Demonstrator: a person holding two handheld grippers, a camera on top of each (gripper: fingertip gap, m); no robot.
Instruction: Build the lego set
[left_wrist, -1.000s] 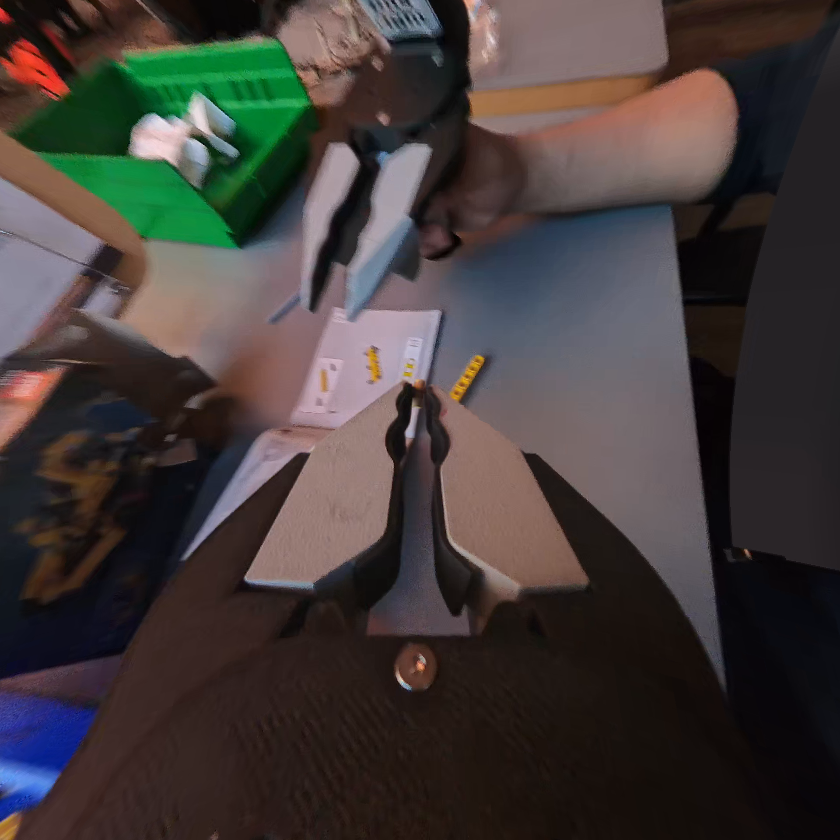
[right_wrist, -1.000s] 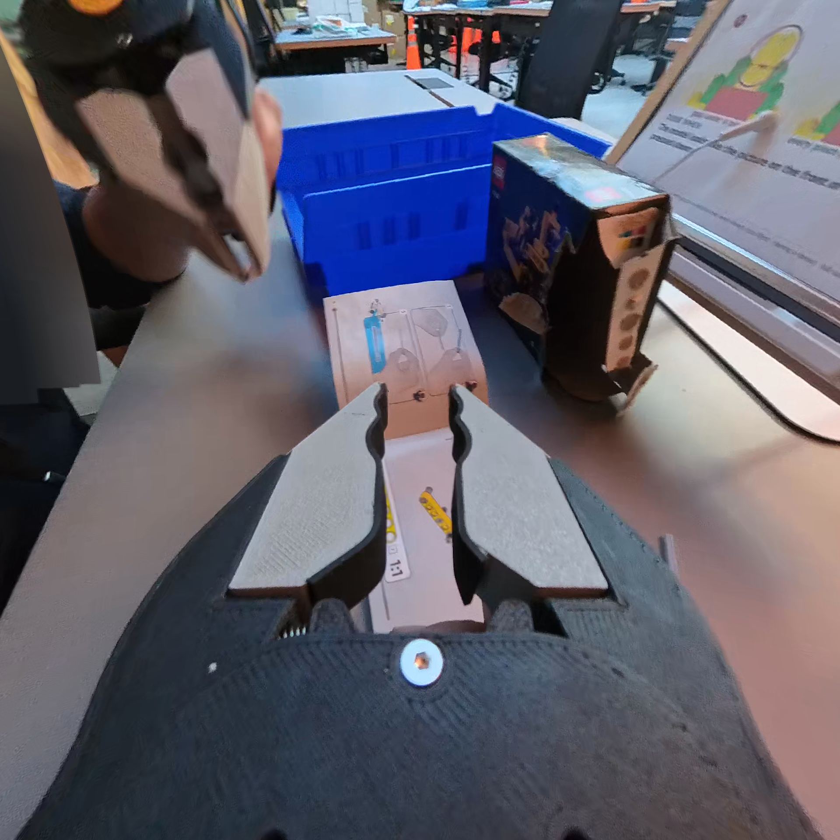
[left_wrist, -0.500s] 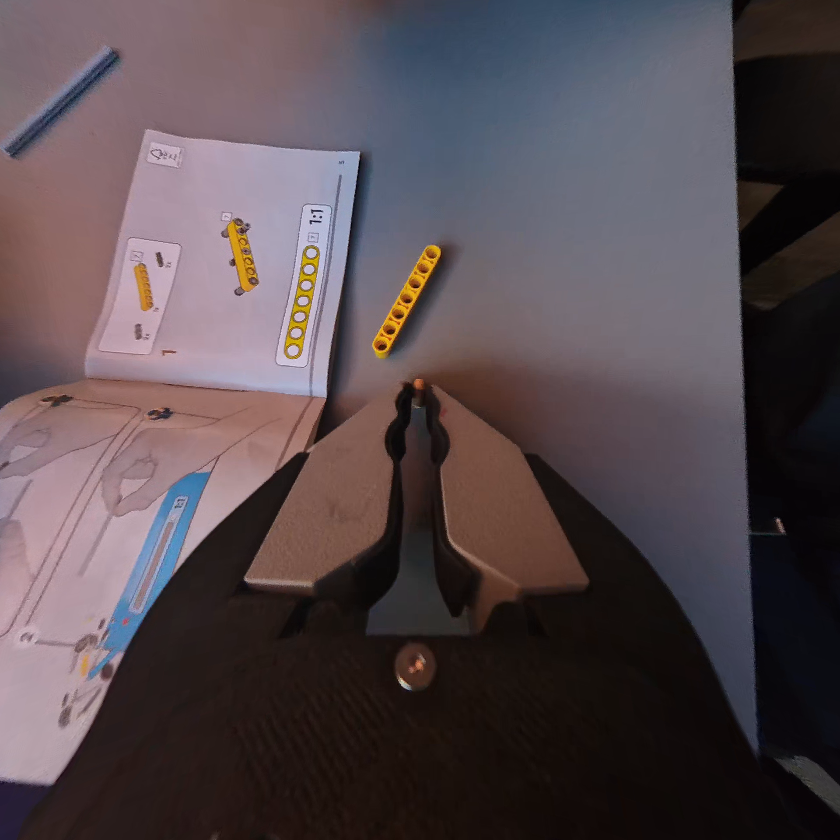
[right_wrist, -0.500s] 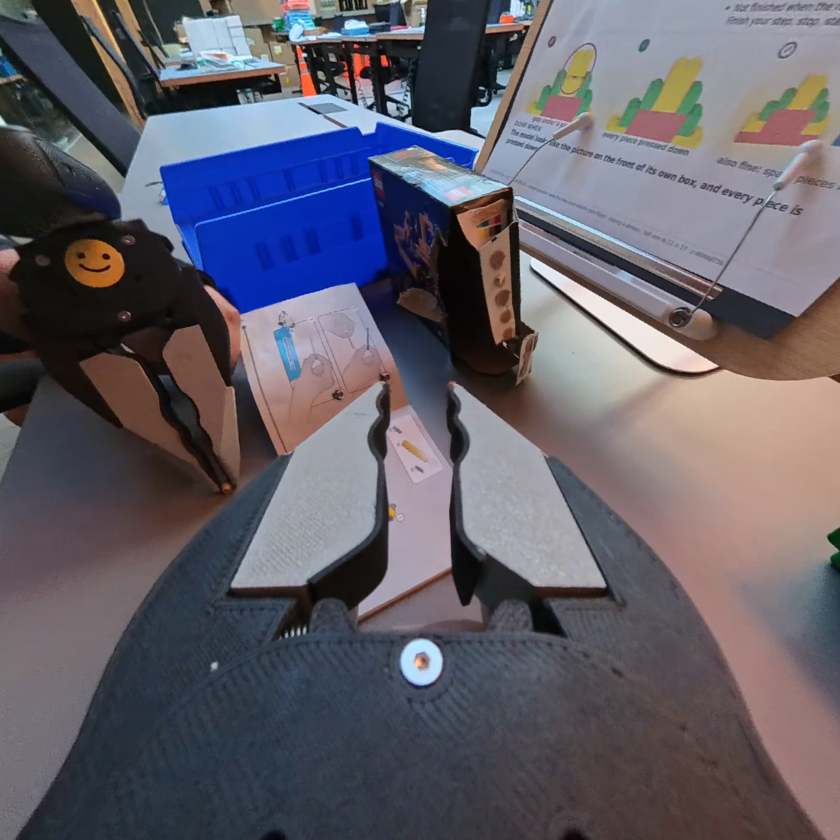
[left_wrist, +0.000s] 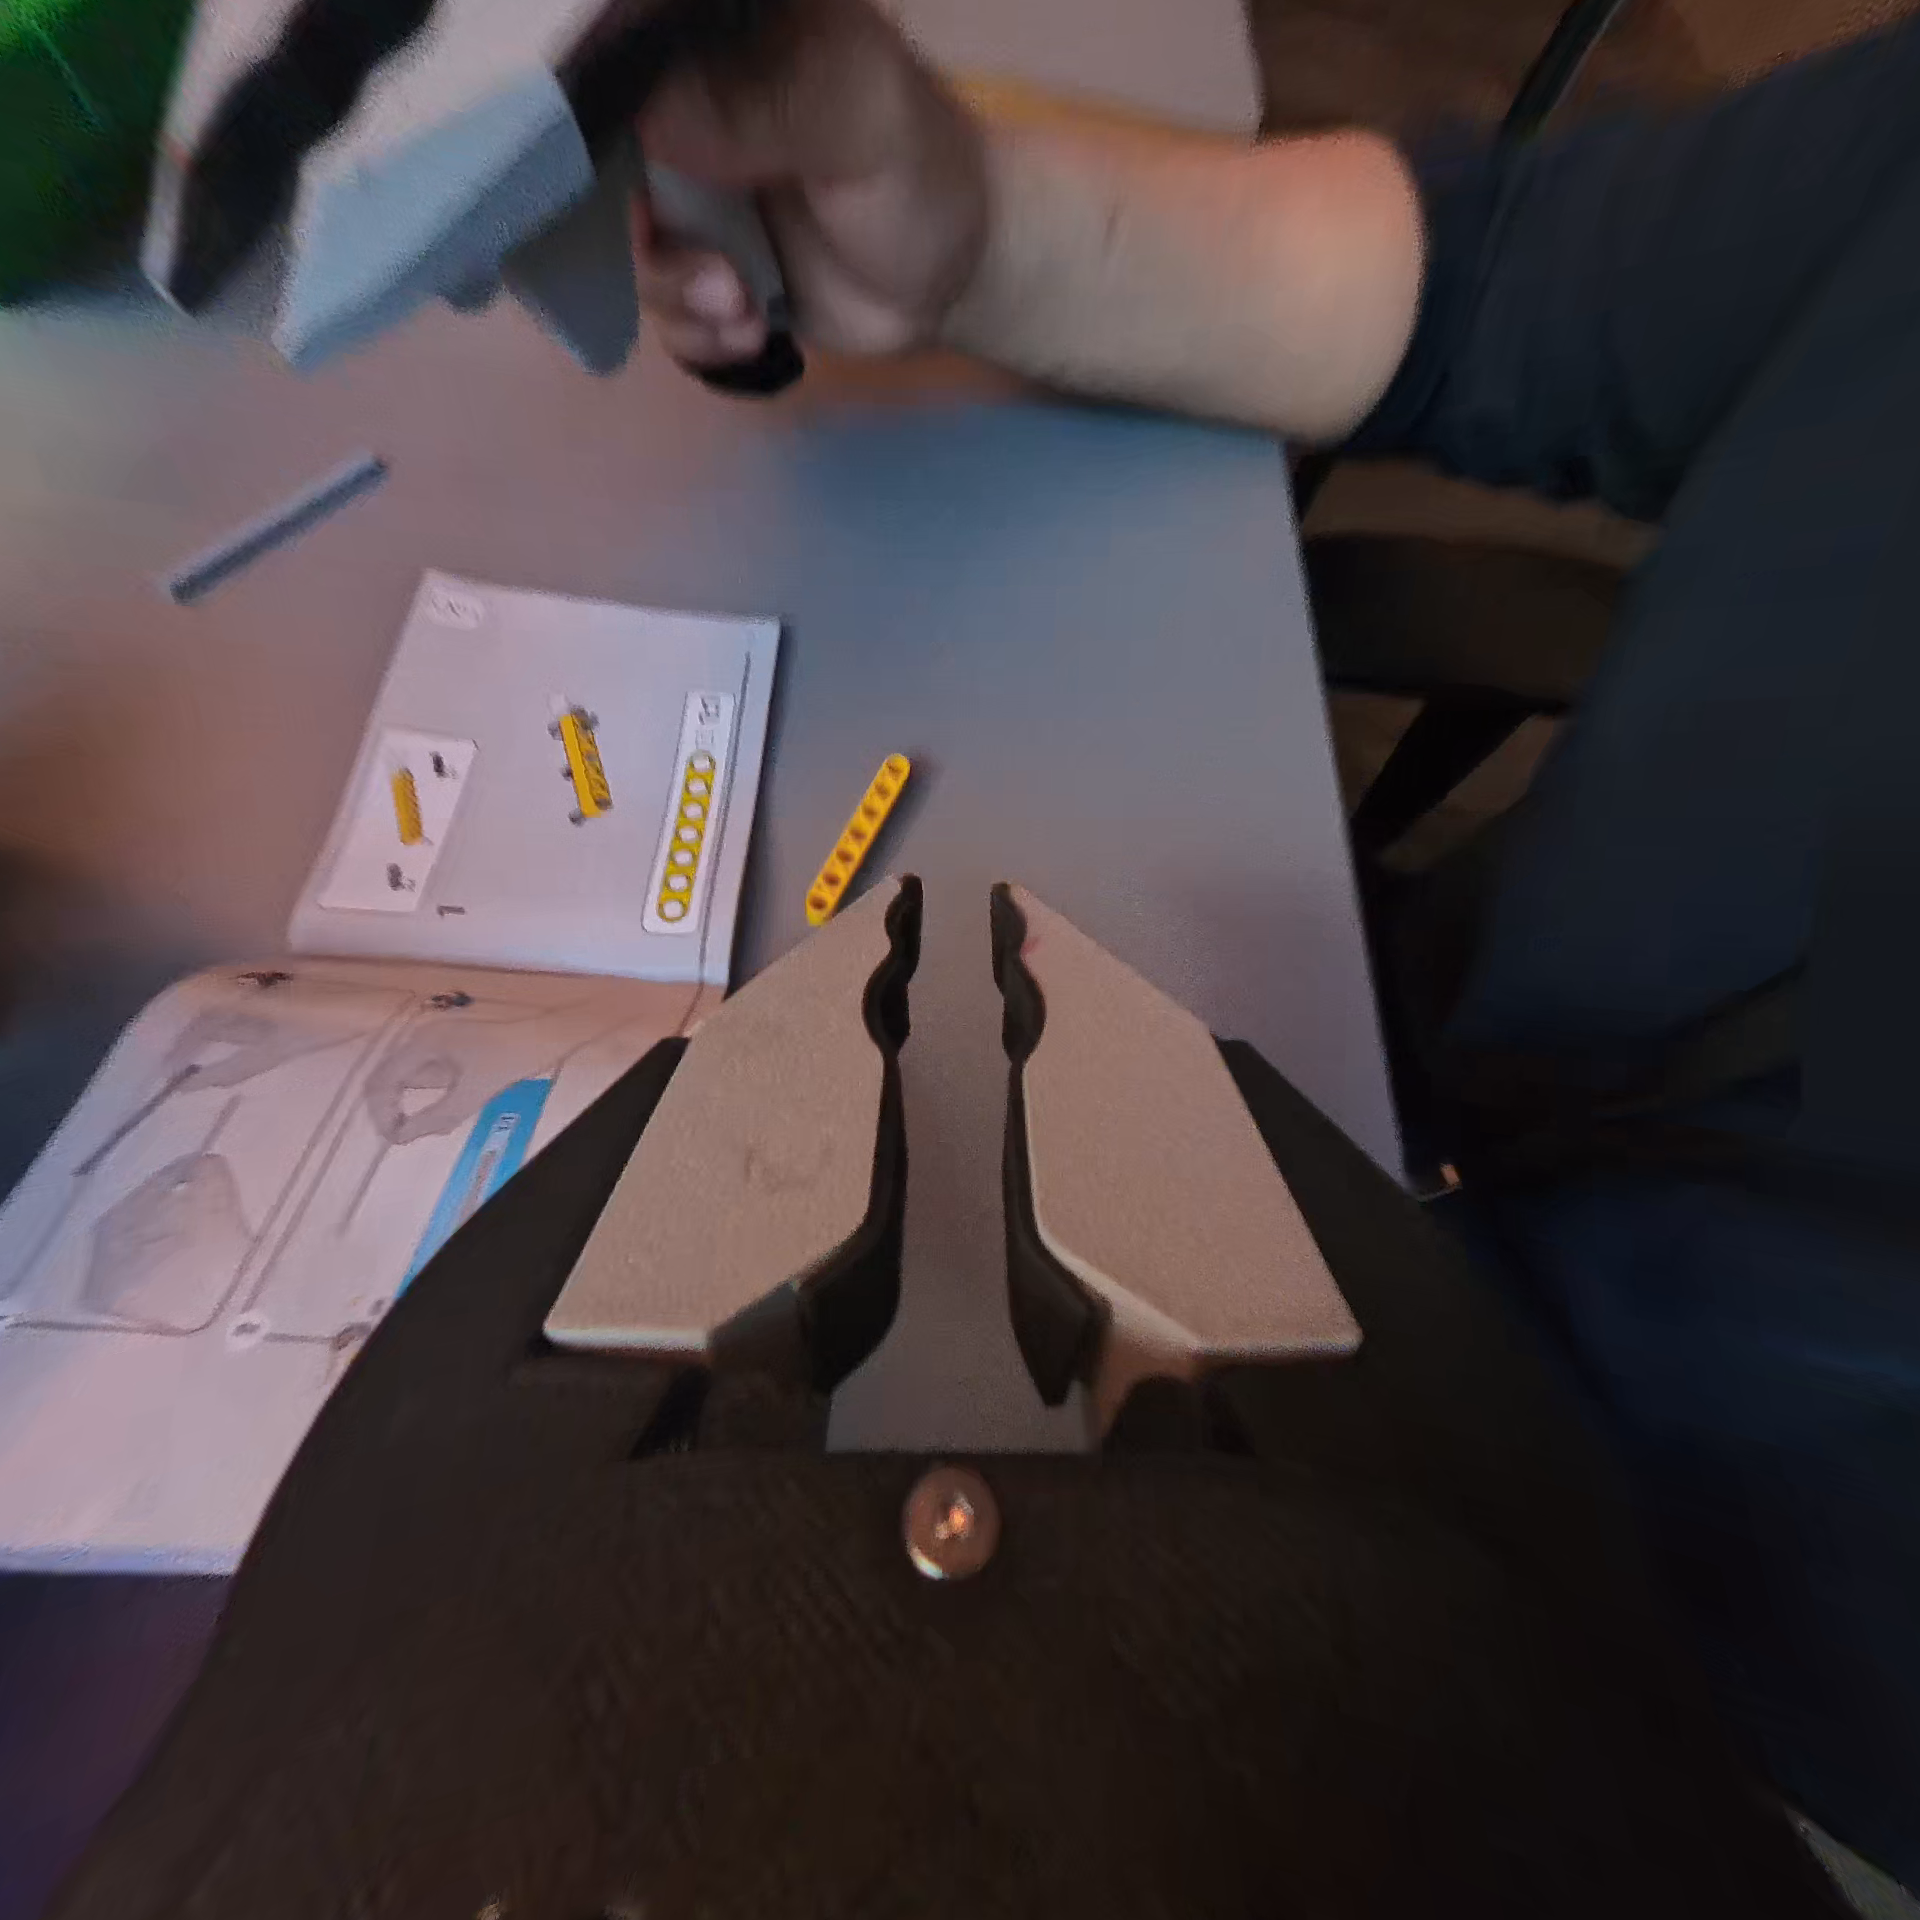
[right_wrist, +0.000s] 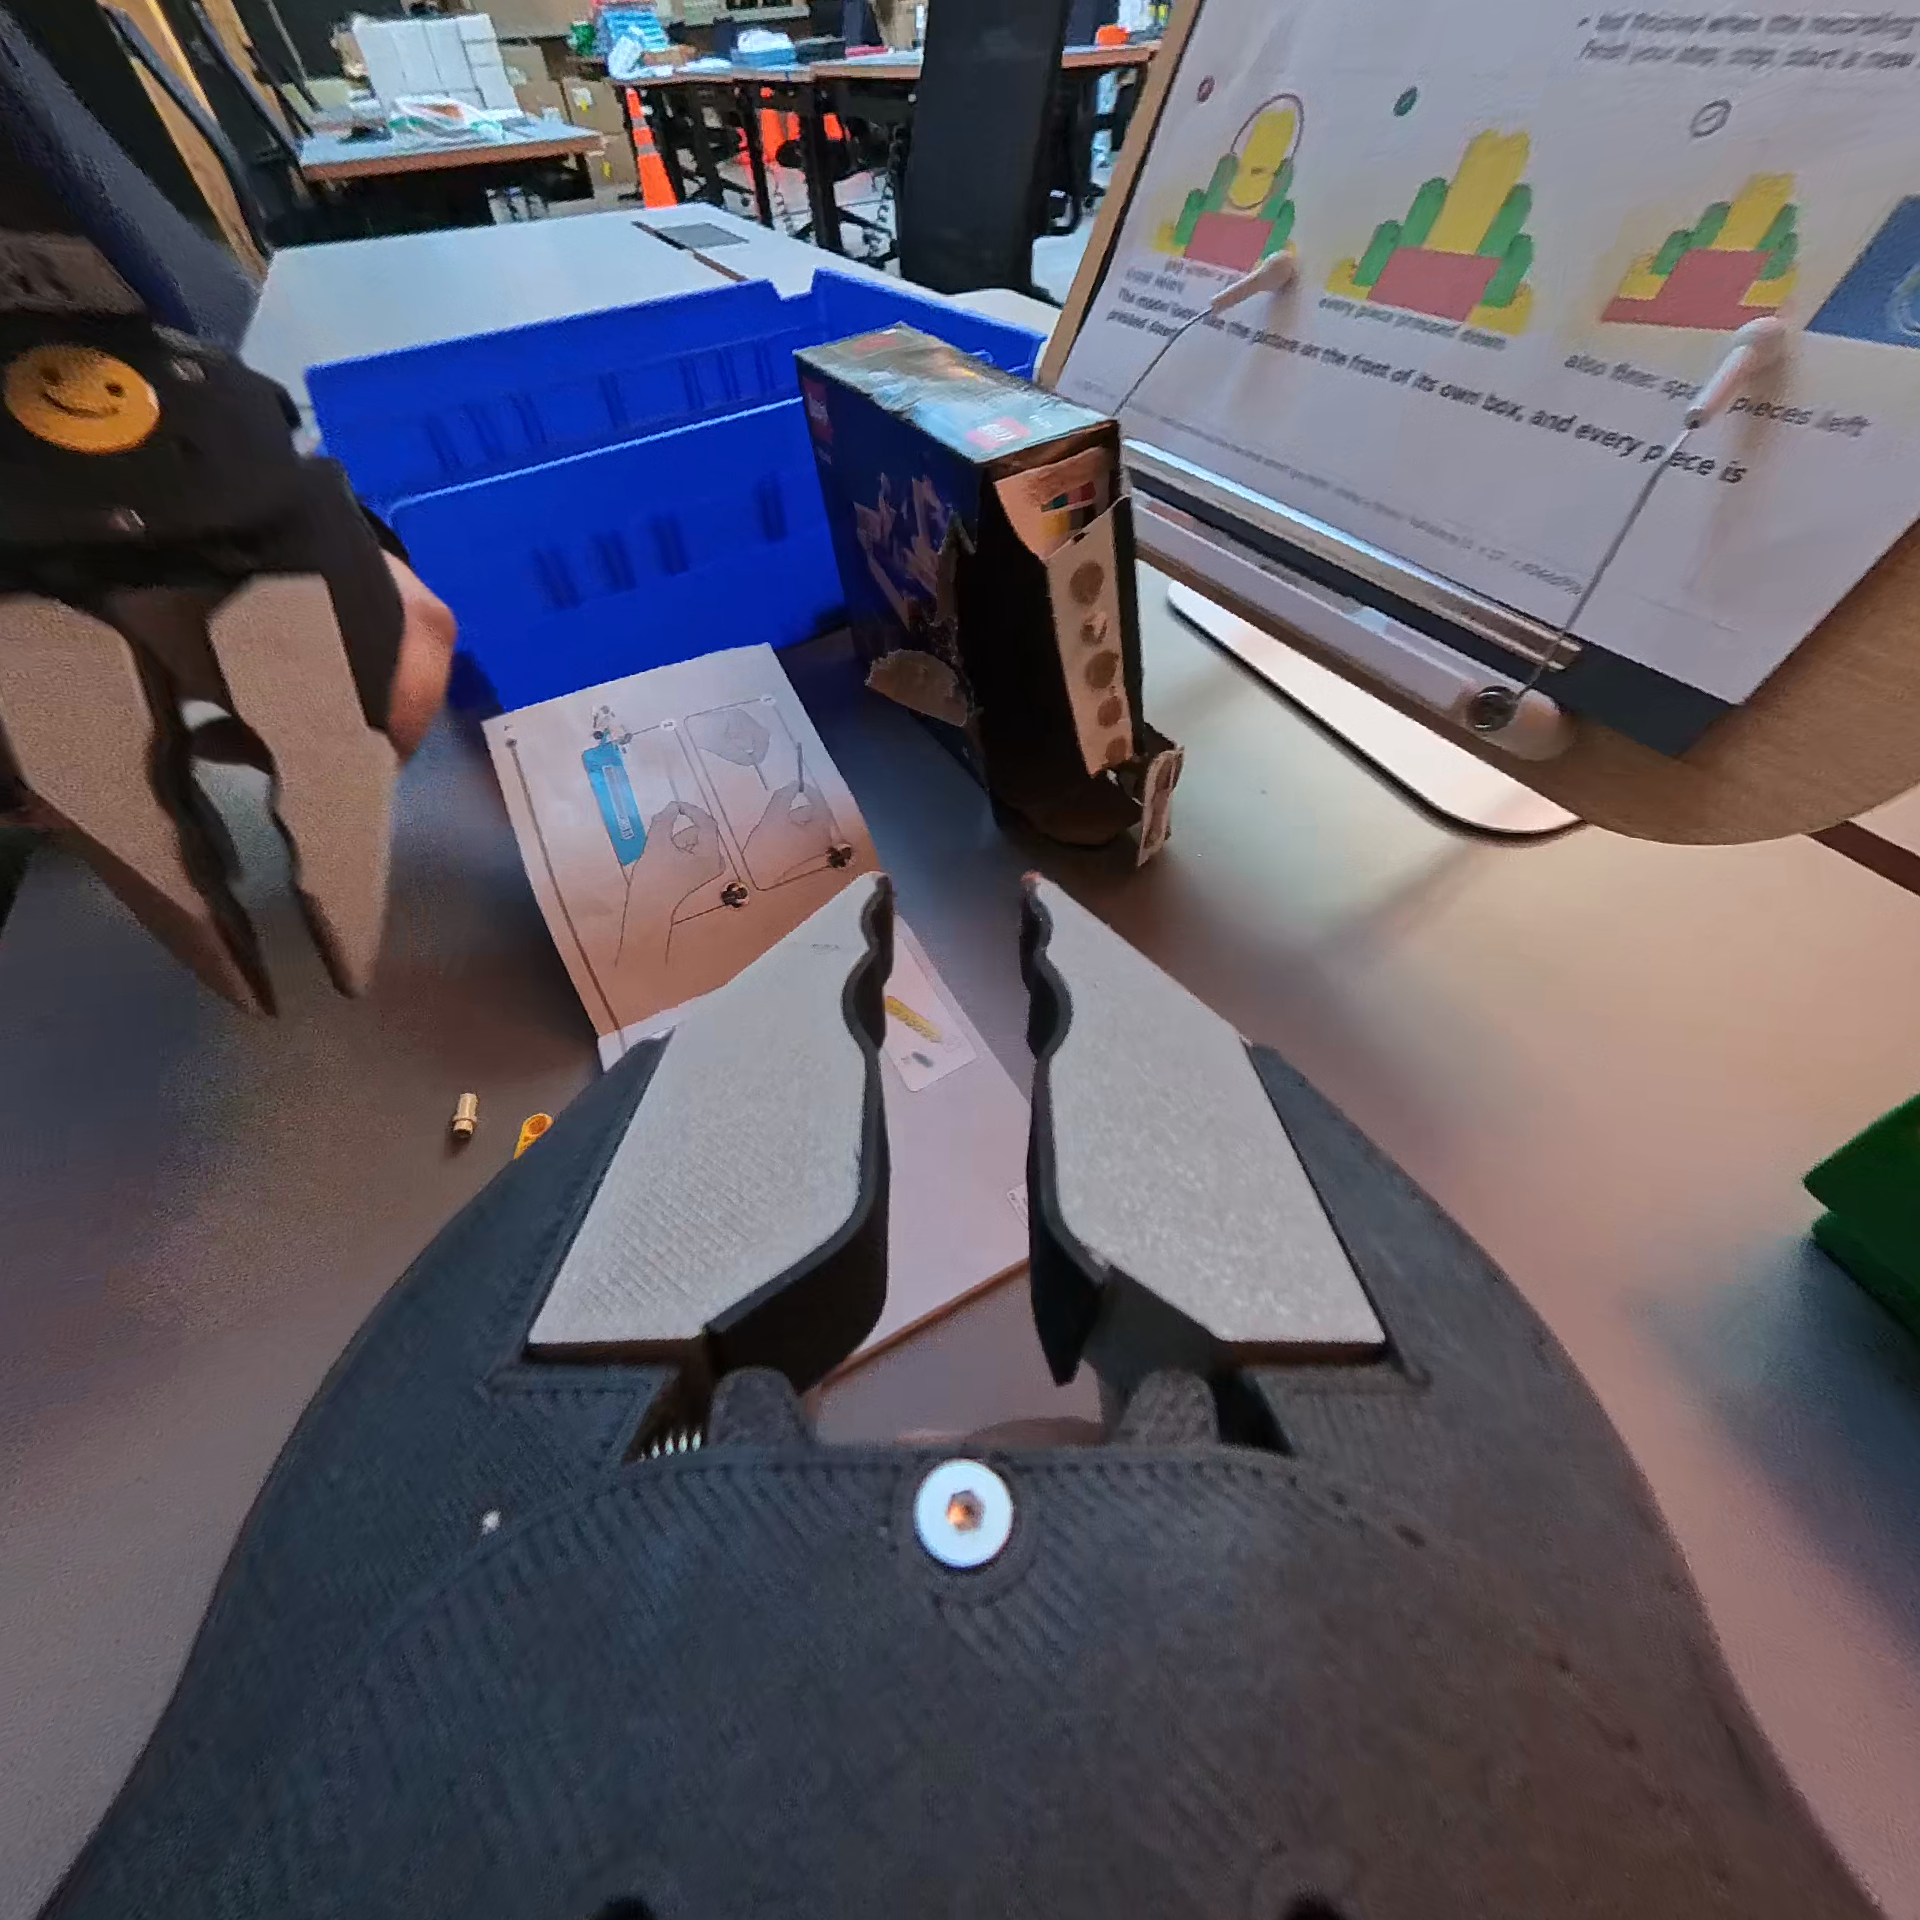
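My left gripper (left_wrist: 954, 896) is open and empty above the grey table (left_wrist: 1039, 582). A yellow beam with several holes (left_wrist: 857, 840) lies just beyond its left fingertip. In the right wrist view a small tan pin (right_wrist: 463, 1115) lies on the table beside the beam's end (right_wrist: 532, 1132), below the left gripper (right_wrist: 301, 992). My right gripper (right_wrist: 956, 888) is open and empty over the open instruction booklet (right_wrist: 686, 831). It also shows blurred at the top left of the left wrist view (left_wrist: 395, 177).
A dark lego box (right_wrist: 977, 582) stands behind the booklet, with a blue bin (right_wrist: 582, 499) to its left. A stand with a printed sheet (right_wrist: 1507, 312) is at the right. A green bin (right_wrist: 1870, 1216) is at the right edge. A grey axle (left_wrist: 275, 530) lies beyond the booklet (left_wrist: 520, 810).
My left gripper has opened and let go of the small tan pin, which now lies on the table by the yellow beam. The left gripper has tilted back up. The right gripper has opened a little wider.
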